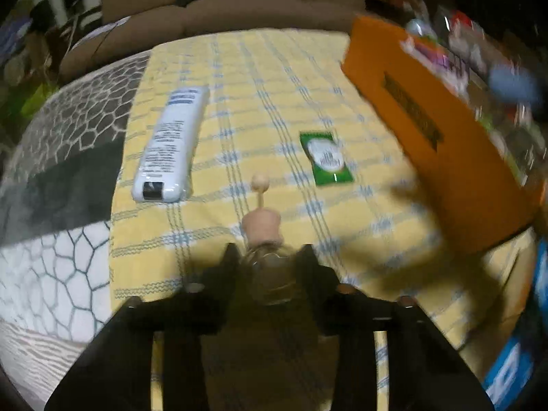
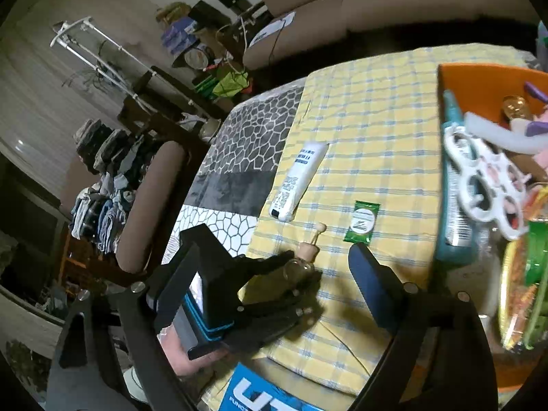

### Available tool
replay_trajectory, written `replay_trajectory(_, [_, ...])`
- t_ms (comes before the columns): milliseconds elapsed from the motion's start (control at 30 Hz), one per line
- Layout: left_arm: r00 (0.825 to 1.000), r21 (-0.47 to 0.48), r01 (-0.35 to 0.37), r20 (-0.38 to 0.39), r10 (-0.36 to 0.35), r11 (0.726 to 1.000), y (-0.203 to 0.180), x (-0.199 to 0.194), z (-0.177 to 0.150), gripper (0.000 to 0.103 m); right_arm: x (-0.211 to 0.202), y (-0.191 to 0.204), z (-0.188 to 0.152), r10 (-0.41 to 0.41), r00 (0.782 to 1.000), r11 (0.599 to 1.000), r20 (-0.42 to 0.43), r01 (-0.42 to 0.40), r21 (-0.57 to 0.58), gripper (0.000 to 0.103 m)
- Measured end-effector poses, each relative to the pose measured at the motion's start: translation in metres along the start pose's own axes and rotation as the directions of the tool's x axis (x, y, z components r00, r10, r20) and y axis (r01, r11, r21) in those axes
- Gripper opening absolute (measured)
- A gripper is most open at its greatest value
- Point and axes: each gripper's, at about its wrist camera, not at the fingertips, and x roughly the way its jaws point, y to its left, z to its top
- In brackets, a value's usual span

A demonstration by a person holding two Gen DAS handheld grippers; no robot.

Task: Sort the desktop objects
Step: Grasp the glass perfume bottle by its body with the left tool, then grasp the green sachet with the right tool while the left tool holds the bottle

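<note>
My left gripper (image 1: 269,257) is shut on a small glass bottle (image 1: 270,274) with a wooden cap and ball-tipped stick (image 1: 259,185), held just above the yellow checked cloth (image 1: 260,78). The right wrist view shows the same bottle (image 2: 301,267) in the left gripper (image 2: 291,267). A white tube (image 1: 171,144) lies to the left and a green wipes packet (image 1: 325,157) to the right. The orange box (image 1: 428,130) stands at the right. My right gripper (image 2: 274,250) is open and empty above the cloth, beside the box (image 2: 479,82).
The orange box holds white scissors (image 2: 479,178), a teal tube (image 2: 452,185) and other items. A grey patterned blanket (image 1: 61,157) covers the table's left side. A brown sofa (image 1: 212,10) stands behind. A blue printed box (image 2: 253,394) lies at the near edge.
</note>
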Motion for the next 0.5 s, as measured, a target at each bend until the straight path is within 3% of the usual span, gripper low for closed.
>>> replay_trajectory(267, [0.992, -0.107, 0.11, 0.069, -0.103, 0.988, 0.035, -0.039, -0.012, 0.035, 0.046, -0.008, 0.002, -0.043, 0.998, 0.999, -0.046, 0.044, 0.025, 0.089])
replay_trajectory(333, [0.988, -0.113, 0.135, 0.088, -0.125, 0.984, 0.041, -0.057, -0.016, 0.035, 0.063, -0.01, 0.003, -0.105, 0.992, 0.994, -0.063, 0.106, 0.014, 0.087])
replay_trajectory(367, [0.987, -0.118, 0.141, 0.095, -0.13, 0.983, 0.043, -0.065, -0.02, 0.035, 0.073, -0.012, 0.005, -0.147, 0.986, 0.989, -0.073, 0.148, 0.003, 0.08])
replay_trajectory(433, [0.983, -0.13, 0.158, 0.113, -0.144, 0.979, 0.048, -0.079, -0.025, 0.035, 0.092, -0.015, 0.008, -0.224, 0.97, 0.975, -0.09, 0.224, -0.01, 0.068])
replay_trajectory(500, [0.981, -0.135, 0.164, 0.126, -0.148, 0.977, 0.051, -0.085, -0.029, 0.035, 0.109, -0.023, 0.012, -0.304, 0.947, 0.953, -0.105, 0.304, -0.015, 0.066])
